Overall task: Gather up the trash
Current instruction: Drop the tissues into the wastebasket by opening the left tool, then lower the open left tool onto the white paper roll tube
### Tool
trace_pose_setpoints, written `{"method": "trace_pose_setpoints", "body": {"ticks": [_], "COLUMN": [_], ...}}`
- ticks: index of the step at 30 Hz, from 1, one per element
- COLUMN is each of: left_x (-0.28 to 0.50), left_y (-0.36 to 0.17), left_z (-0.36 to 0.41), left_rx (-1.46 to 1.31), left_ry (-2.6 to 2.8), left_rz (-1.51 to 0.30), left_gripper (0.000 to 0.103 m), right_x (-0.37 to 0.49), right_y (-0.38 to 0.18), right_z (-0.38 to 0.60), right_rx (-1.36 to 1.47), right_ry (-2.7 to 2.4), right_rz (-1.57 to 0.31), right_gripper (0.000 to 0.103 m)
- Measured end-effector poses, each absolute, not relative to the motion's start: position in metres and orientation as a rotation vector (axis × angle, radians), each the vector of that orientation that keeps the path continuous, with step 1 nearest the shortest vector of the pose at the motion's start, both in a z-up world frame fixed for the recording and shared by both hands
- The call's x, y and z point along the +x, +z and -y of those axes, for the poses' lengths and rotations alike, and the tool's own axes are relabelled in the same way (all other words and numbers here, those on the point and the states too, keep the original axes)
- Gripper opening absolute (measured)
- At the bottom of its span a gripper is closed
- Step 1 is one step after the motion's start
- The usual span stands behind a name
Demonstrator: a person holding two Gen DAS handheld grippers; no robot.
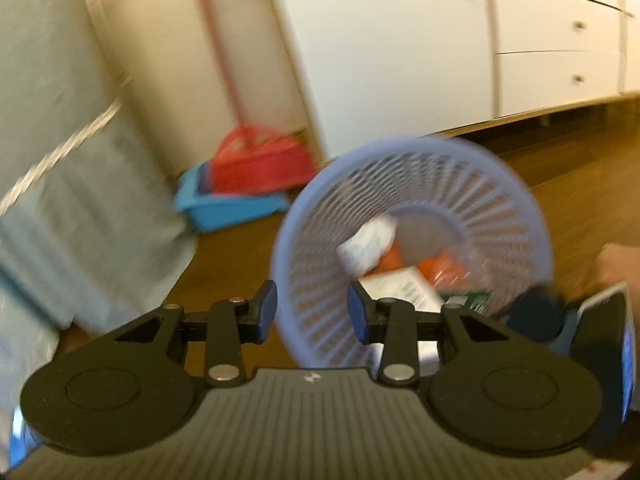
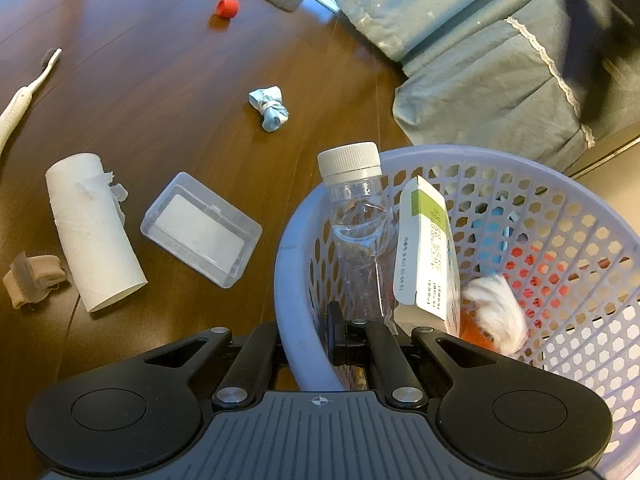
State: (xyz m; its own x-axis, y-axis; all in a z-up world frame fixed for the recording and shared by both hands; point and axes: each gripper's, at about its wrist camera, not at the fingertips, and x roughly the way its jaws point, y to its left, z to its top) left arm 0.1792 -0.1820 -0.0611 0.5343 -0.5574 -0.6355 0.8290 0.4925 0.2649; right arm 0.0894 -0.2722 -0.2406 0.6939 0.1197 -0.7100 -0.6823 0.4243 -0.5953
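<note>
A lilac plastic mesh basket (image 1: 500,208) stands on the wooden floor. In the blurred left wrist view my left gripper (image 1: 312,308) hovers open just before its near rim, with nothing between the blue pads. Inside lie a white crumpled wad (image 1: 368,246), a carton (image 1: 404,292) and something orange. In the right wrist view my right gripper (image 2: 306,338) is shut on the basket rim (image 2: 288,264), one finger inside and one outside. A clear bottle (image 2: 360,232) with a white cap, a white and green carton (image 2: 426,248) and a white wad (image 2: 496,312) are in the basket.
On the floor left of the basket lie a cardboard roll (image 2: 94,232), a clear plastic box (image 2: 200,228), a blue-white bundle (image 2: 270,108), a red cap (image 2: 227,8), a toothbrush (image 2: 24,96) and a beige scrap (image 2: 32,276). Blue-green bedding (image 2: 500,72) hangs behind. Red and blue bins (image 1: 248,176) sit by the wall.
</note>
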Motion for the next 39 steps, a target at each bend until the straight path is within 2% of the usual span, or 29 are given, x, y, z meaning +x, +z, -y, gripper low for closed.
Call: {"method": "trace_pose_setpoints", "body": {"ticks": [8, 12, 15, 20, 29, 35, 39], "left_x": [0.165, 0.136, 0.117, 0.092, 0.079, 0.090, 0.097], "left_y": [-0.119, -0.149, -0.170, -0.196, -0.244, -0.263, -0.268], "left_z": [0.082, 0.058, 0.056, 0.068, 0.092, 0.091, 0.089], "left_rx": [0.596, 0.617, 0.647, 0.734, 0.884, 0.829, 0.784], "left_ry": [-0.708, -0.717, -0.797, -0.958, -1.118, -1.128, -1.142], "left_rz": [-0.722, -0.812, -0.850, -0.856, -0.863, -0.916, -0.955], "left_gripper": [0.034, 0.035, 0.040, 0.063, 0.064, 0.064, 0.057], "right_x": [0.089, 0.088, 0.088, 0.088, 0.087, 0.088, 0.088], "right_y": [-0.242, -0.242, -0.242, -0.242, -0.242, -0.243, -0.244], "right_z": [0.271, 0.271, 0.271, 0.271, 0.272, 0.274, 0.274], "right_rx": [-1.024, -1.032, -1.036, -1.037, -1.036, -1.035, -1.035], "right_ry": [0.547, 0.550, 0.550, 0.550, 0.550, 0.545, 0.546], "right_rz": [-0.640, -0.641, -0.641, -0.641, -0.643, -0.646, -0.647], "right_gripper": [0.002, 0.002, 0.002, 0.002, 0.002, 0.002, 0.002]}}
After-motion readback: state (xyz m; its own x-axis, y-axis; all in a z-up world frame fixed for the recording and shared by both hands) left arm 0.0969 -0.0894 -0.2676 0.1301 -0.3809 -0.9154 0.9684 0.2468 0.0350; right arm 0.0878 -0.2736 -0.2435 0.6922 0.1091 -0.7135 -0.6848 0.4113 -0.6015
